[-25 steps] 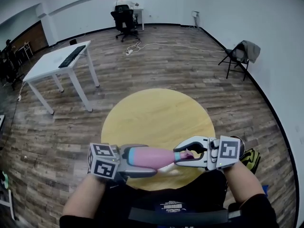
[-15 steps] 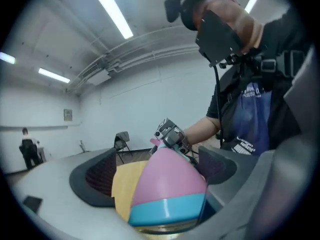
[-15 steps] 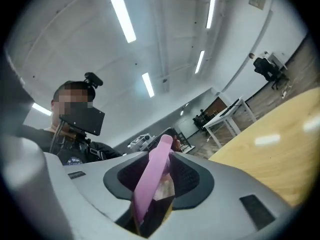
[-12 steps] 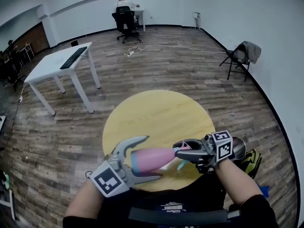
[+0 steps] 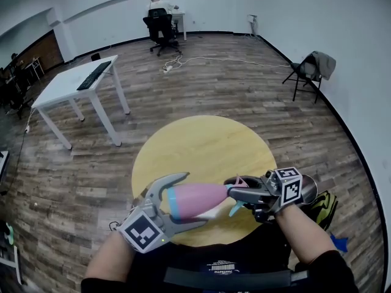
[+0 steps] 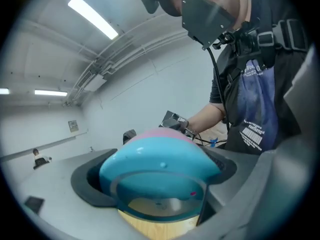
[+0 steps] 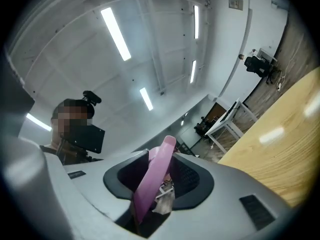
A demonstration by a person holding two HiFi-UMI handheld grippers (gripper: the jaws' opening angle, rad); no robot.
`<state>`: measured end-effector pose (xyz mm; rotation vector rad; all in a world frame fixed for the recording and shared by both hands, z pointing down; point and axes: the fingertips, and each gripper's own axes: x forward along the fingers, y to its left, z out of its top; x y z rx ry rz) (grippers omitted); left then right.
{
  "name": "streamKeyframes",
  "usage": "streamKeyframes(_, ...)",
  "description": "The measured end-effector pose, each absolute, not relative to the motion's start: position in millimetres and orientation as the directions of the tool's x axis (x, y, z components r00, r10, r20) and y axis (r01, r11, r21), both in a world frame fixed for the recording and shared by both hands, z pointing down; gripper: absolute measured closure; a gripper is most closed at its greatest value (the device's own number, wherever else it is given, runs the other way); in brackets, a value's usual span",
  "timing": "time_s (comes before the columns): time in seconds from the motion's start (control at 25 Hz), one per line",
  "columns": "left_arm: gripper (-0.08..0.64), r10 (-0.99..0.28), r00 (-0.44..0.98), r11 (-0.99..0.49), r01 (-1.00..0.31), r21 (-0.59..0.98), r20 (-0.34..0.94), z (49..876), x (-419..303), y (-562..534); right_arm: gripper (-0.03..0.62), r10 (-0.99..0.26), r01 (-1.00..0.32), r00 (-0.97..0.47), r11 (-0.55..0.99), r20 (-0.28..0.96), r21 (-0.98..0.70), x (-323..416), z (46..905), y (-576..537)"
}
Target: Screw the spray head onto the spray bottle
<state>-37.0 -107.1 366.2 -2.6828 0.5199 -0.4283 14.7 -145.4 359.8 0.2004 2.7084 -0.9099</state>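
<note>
Now left tongs [image 5: 192,199] pinch the spray bottle [image 5: 211,195], right tongs [image 5: 236,190] pinch the spray head [image 7: 155,176].

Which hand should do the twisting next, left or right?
Right. The right tool is clamped on the spray head at the neck of the bottle, so it can turn it; the left tool grips the bottle body and likely serves better as anchor.

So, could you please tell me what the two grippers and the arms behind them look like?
Both the left gripper and right gripper are grey, with curved jaws lined by black pads. Each carries a white cube printed with black square markers. The forearms are bare below short dark sleeves.
</note>
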Motion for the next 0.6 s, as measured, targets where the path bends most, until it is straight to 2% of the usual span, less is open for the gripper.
streamKeyframes(0.2,0.043,-0.319,0.932,-0.947,-0.310,-0.078,0.170,358.3,-37.1,-106.4,0.439,0.021,0.141,-0.970,0.860,-0.241,-0.490,16.1,363.0,-136.1)
streamKeyframes(0.36,0.043,-0.218,0.966,-0.936,-0.248,0.250,0.142,369.2,-43.2,-107.5,0.439,0.025,0.074,-0.983,0.961,-0.181,-0.268,13.3,354.0,-123.4)
streamKeyframes(0.48,0.043,-0.111,0.991,-0.832,-0.136,0.539,0.078,378.2,-41.0,-104.6,0.439,0.052,0.058,-0.992,0.997,-0.116,-0.045,14.1,347.3,-107.4)
streamKeyframes(0.6,0.043,-0.015,1.000,-0.610,-0.001,0.793,-0.010,386.4,-39.9,-106.3,0.439,0.077,0.071,-0.996,0.993,-0.051,0.098,10.8,348.4,-94.8)
